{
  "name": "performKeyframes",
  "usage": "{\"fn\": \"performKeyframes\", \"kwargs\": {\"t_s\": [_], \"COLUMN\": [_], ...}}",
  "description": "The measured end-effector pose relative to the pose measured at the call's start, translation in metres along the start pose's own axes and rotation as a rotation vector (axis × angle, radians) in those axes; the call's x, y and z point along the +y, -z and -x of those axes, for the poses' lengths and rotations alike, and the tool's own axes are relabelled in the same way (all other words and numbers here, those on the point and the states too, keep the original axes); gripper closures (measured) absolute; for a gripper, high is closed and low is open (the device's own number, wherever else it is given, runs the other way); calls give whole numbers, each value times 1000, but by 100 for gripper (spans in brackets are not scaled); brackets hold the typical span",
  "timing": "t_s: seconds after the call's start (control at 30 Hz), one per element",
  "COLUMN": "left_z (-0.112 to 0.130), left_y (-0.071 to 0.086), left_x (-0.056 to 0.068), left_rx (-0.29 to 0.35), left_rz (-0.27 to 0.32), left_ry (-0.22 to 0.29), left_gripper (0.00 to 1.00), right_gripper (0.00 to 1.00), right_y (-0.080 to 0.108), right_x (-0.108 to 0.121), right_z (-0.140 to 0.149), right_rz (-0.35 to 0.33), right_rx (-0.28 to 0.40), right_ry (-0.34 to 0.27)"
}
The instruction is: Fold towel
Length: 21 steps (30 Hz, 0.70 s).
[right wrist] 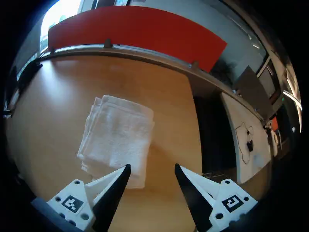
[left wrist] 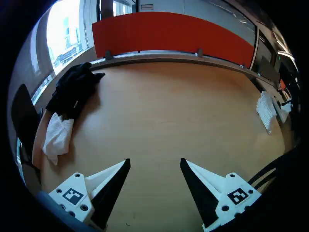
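Left gripper view: the left gripper (left wrist: 154,160) holds its fingers apart, empty, above the wooden desk (left wrist: 162,112). A black garment (left wrist: 75,91) and a crumpled white cloth (left wrist: 58,135) lie far left, the folded towel (left wrist: 266,110) far right.

Right gripper view: the right gripper (right wrist: 152,166), fingers also apart, hangs just before the folded towel (right wrist: 117,135).

White towel (right wrist: 117,139), tan wooden table (right wrist: 50,112), red divider panel (right wrist: 135,31)

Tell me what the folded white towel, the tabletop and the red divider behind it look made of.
Folded white towel: terry cloth, likely cotton; nubby matte pile and soft stacked edges.
Tabletop: wood-look laminate or veneer, smooth with a soft sheen; faint grain.
Red divider: uniform matte red, possibly fabric or painted board.
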State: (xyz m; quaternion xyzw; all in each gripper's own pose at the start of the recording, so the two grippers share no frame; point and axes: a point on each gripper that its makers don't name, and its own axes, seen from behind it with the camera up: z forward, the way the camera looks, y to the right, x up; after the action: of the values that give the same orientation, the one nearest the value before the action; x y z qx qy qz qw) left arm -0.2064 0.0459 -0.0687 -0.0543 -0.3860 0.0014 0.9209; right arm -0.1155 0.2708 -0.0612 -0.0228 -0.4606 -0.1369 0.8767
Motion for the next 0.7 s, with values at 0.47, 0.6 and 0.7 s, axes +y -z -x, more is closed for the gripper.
{"fn": "performKeyframes", "kwargs": {"t_s": [0.47,0.6,0.7], "left_z": [-5,-8,-10], "left_y": [3,4,5], "left_x": [-1,-2,-3], "left_rx": [16,23,30], "left_rz": [3,2,1], "left_ry": [6,4,4], "left_gripper": [4,4,4], "right_gripper": [0,0,0], "right_y": [5,6,7], "right_x": [-26,-34,-38], "right_z": [-20,-23,-27], "right_rz": [-29,-37,-37], "right_rx": [77,94,117], "right_ry": [-36,-45,-59]}}
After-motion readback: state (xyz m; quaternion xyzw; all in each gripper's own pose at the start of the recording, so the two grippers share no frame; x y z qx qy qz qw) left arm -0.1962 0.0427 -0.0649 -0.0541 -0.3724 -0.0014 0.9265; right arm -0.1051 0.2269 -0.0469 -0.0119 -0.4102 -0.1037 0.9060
